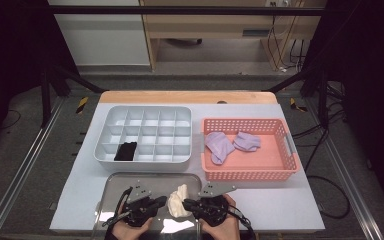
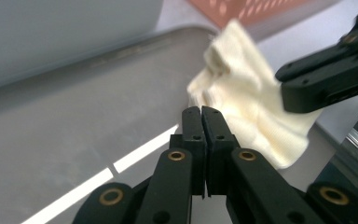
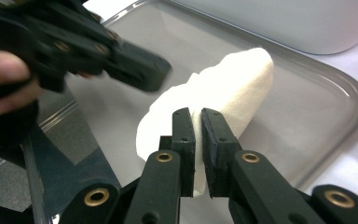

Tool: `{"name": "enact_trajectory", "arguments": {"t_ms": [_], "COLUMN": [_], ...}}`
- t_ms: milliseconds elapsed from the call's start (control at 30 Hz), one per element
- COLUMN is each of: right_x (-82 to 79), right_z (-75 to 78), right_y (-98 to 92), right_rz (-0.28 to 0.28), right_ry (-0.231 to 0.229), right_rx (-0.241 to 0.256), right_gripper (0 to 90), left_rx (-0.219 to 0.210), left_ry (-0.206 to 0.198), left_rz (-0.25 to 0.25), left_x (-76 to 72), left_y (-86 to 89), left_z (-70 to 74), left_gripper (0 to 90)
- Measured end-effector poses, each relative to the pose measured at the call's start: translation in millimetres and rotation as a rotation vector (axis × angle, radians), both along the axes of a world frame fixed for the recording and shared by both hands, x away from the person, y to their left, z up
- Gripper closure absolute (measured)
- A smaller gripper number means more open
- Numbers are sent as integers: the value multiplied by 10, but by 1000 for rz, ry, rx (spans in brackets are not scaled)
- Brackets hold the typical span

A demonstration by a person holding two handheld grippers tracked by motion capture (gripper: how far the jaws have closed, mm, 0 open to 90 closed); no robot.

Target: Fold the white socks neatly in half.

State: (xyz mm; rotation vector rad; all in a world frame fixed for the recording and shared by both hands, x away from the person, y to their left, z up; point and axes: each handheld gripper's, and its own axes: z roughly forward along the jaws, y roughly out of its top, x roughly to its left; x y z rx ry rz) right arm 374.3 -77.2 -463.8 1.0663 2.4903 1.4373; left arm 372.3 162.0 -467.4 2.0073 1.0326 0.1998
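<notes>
While we hold both tools over the metal tray [image 1: 111, 187], this is how things stand:
Room: bare tray floor lies toward 9 o'clock; the grey compartment box [image 1: 145, 133] stands at 12 o'clock, the pink basket [image 1: 250, 148] at 1 o'clock.
Cloth: our cream cloth [image 1: 178, 200] sits bunched and creased between the tools.
Left gripper [image 2: 201, 110]: jaws pressed together, empty, just beside the cloth.
Right gripper [image 3: 195, 113]: jaws clamped on a cloth fold.
</notes>
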Motion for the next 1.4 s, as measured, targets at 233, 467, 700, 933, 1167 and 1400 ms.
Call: {"name": "enact_trajectory", "arguments": {"t_ms": [233,467,700,933,1167,1400], "right_x": [29,40,32,31,32,25], "right_z": [26,36,-17,-64,-64,-68], "right_y": [89,201,262,262,264,275], "right_rz": [28,64,93,92,89,95], "right_ry": [-4,-18,-5,-1,6,-11], "right_rx": [-14,-17,-32,-42,-49,-54], "right_gripper": [843,840,838,839,836,830], "left_rx": [12,43,58,46,-19,8], "left_ry": [-15,-19,-14,-12,-73,-87], "left_rz": [4,-7,-17,-22,-35,-78], "left_x": [1,-8,4,61,153,235], "left_y": [-49,-88,-105,-48,34,-165], "left_z": [-20,-39,-57,-33,198,291], "left_gripper": [891,892,893,891,763,565]}}
